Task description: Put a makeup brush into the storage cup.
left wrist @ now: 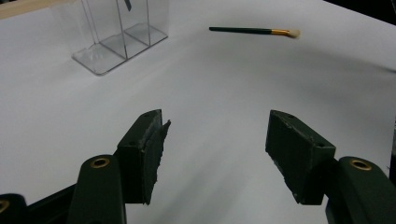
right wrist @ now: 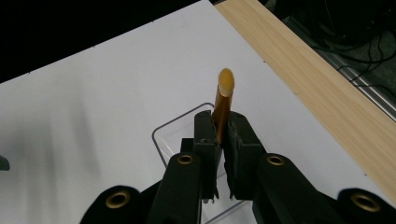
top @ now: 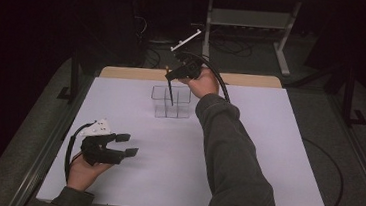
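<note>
- My right gripper (right wrist: 223,140) is clamped on a slim brush with a gold ferrule and dark handle (right wrist: 222,105), held over the clear acrylic compartment organiser (top: 171,102) near the far edge of the white table (top: 266,155); its bristle end is hidden.
- A second dark-handled brush with pale bristles (left wrist: 254,31) lies flat, well apart.
- My left gripper (top: 127,145) hovers, jaws apart, nothing between, open tabletop around it.
</note>
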Tool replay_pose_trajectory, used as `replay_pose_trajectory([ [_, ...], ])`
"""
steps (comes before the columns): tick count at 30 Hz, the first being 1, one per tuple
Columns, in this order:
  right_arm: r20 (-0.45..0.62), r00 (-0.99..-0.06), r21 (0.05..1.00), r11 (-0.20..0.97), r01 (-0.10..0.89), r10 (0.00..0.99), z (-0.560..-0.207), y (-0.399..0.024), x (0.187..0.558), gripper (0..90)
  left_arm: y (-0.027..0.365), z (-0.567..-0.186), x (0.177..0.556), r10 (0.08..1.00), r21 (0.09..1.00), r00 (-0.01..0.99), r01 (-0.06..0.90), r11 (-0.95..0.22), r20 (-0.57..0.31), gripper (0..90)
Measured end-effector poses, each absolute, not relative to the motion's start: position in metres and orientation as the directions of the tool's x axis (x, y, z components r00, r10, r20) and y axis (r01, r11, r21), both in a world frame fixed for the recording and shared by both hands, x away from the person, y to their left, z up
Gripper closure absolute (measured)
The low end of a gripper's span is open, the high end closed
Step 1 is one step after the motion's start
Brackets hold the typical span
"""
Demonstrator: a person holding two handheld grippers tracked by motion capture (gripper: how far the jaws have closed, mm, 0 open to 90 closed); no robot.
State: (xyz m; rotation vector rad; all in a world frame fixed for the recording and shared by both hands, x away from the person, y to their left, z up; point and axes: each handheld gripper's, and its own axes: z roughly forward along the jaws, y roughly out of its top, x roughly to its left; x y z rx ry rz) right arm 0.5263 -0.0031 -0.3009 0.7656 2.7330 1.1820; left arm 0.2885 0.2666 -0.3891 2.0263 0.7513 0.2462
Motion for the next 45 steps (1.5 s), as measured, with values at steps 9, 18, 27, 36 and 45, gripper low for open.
replay_pose_trajectory([
  [9, 0.135, -0.869, 0.697, 0.578, 0.424, 0.476, -0.309, -0.009, 0.525, 83.1, 0.266, -0.389, 0.288, 0.597, 0.829, 0.793, 0.412, -0.379, -0.122, 36.6],
  [18, 0.144, -0.866, 0.694, 0.575, 0.433, 0.478, -0.318, -0.010, 0.524, 83.1, 0.266, -0.391, 0.289, 0.599, 0.825, 0.790, 0.421, -0.376, -0.130, 36.5],
  [27, 0.145, -0.867, 0.690, 0.579, 0.435, 0.477, -0.326, -0.007, 0.523, 83.0, 0.266, -0.391, 0.289, 0.598, 0.827, 0.792, 0.417, -0.378, -0.125, 36.5],
  [36, 0.151, -0.865, 0.685, 0.580, 0.441, 0.479, -0.334, -0.007, 0.522, 82.6, 0.266, -0.391, 0.288, 0.602, 0.825, 0.787, 0.425, -0.373, -0.133, 36.4],
  [45, 0.166, -0.847, 0.668, 0.574, 0.474, 0.505, -0.342, -0.011, 0.521, 70.5, 0.266, -0.392, 0.289, 0.600, 0.823, 0.789, 0.424, -0.378, -0.131, 36.3],
])
